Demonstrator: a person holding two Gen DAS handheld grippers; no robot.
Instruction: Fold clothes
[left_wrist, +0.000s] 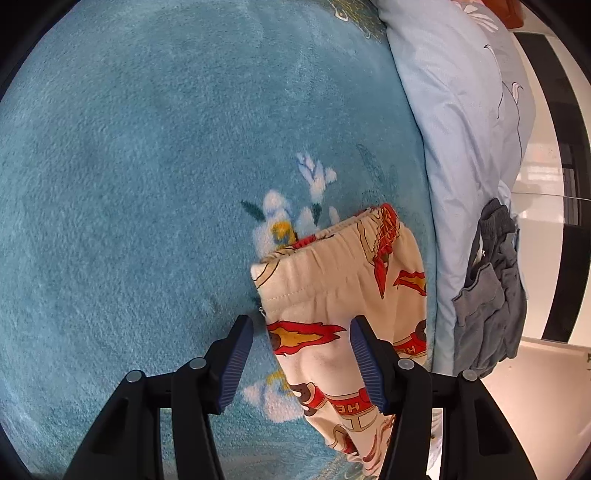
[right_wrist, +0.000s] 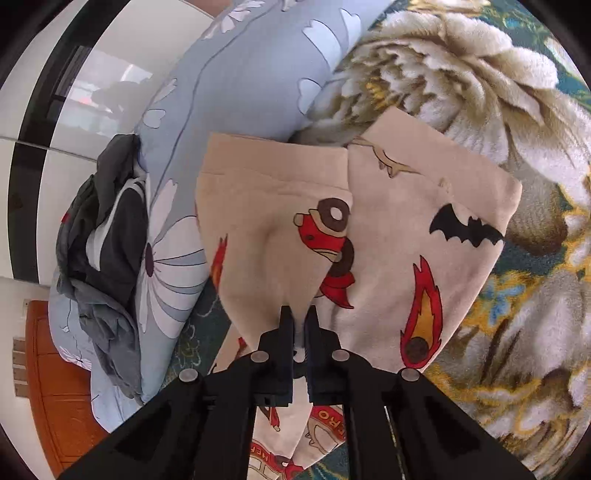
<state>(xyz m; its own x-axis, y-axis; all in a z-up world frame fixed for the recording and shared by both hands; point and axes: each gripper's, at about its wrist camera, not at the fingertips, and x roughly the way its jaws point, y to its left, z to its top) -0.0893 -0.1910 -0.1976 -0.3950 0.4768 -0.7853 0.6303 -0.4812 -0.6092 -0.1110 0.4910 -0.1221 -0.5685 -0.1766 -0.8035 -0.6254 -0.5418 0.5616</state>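
Nearest the right-hand camera: right gripper (right_wrist: 299, 317), black fingers drawn almost together, pinching a raised fold of the cream printed trousers (right_wrist: 369, 236). Cloth tents up from the pinch. Print on the cloth: red-and-yellow flames, a black bat, a red cartoon figure with brown rings. Two leg hems lie at the far end of the garment, side by side, one partly over the other.

Under the trousers: plush blanket (right_wrist: 480, 110), teal ground with large cream and gold flowers. Left of the trousers: pale blue quilt (right_wrist: 229, 85) with white daisy print, bunched along the blanket's edge. On the quilt's outer side: grey garment (right_wrist: 107, 229), crumpled, with white stripes showing. Beyond that, a white glossy wall and, lower left, an orange-brown wooden panel (right_wrist: 55, 387).

Nearest the left-hand camera: left gripper (left_wrist: 301, 332), blue-ribbed pads set wide apart, holding nothing. It hangs over the waist end of the cream printed trousers (left_wrist: 332, 288); the garment's side edge runs between the fingers. Whether the pads touch the cloth cannot be told. Elastic waistband gathered, lying on the plush blanket (left_wrist: 147, 166). Right of it: pale blue quilt (left_wrist: 461, 110), then the grey garment (left_wrist: 487, 288) draped over its edge.
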